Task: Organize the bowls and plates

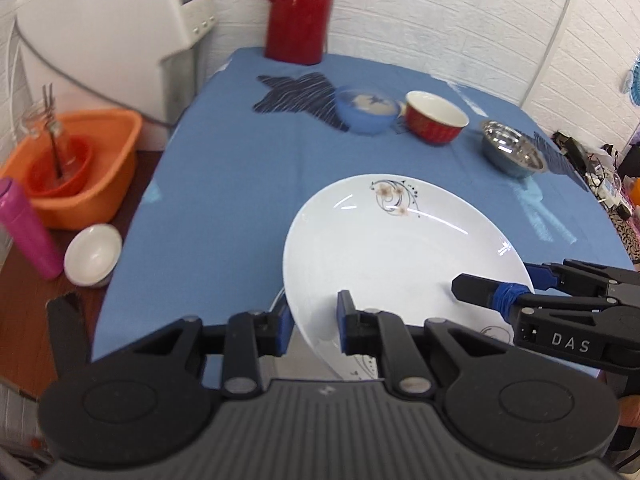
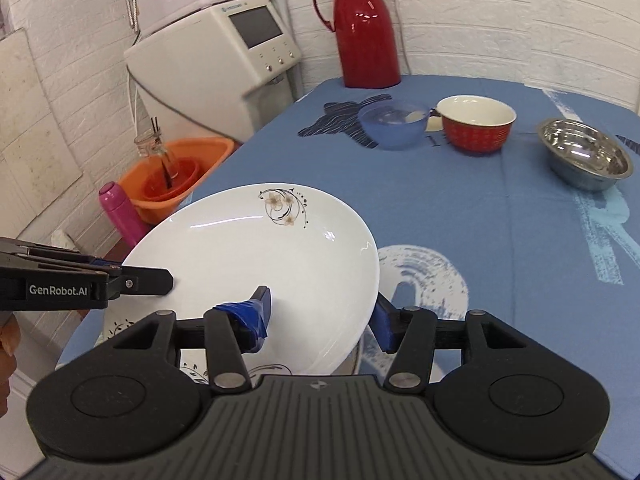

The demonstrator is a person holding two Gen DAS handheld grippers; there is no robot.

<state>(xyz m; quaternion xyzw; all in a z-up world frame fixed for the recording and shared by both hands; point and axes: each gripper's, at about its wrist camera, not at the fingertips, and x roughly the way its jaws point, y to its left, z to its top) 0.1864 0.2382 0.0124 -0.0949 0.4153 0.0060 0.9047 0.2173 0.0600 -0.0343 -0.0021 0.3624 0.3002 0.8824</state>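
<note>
Left gripper (image 1: 312, 320): pinching the near-left rim of the white plate, one pad above and one below.
Right gripper (image 2: 322, 314): pinching the same plate's right rim, taped finger on its face, other finger beneath.
White plate (image 1: 400, 252): tilted, gripped on both sides above the blue tablecloth (image 1: 224, 184); floral print toward 12 o'clock; what looks like another floral-edged plate (image 2: 192, 368) peeking out just below, toward 6 o'clock.
Blue bowl (image 1: 366, 112): far off at 12 o'clock, on the cloth.
Red bowl (image 1: 436, 122): just beside the blue one, toward 1 o'clock.
Steel bowl (image 1: 512, 152): at 2 o'clock, apart from the red one.
Red thermos (image 1: 298, 12): upright at the table's far edge.
Orange basin (image 1: 76, 168): at 10 o'clock, off the table.
</note>
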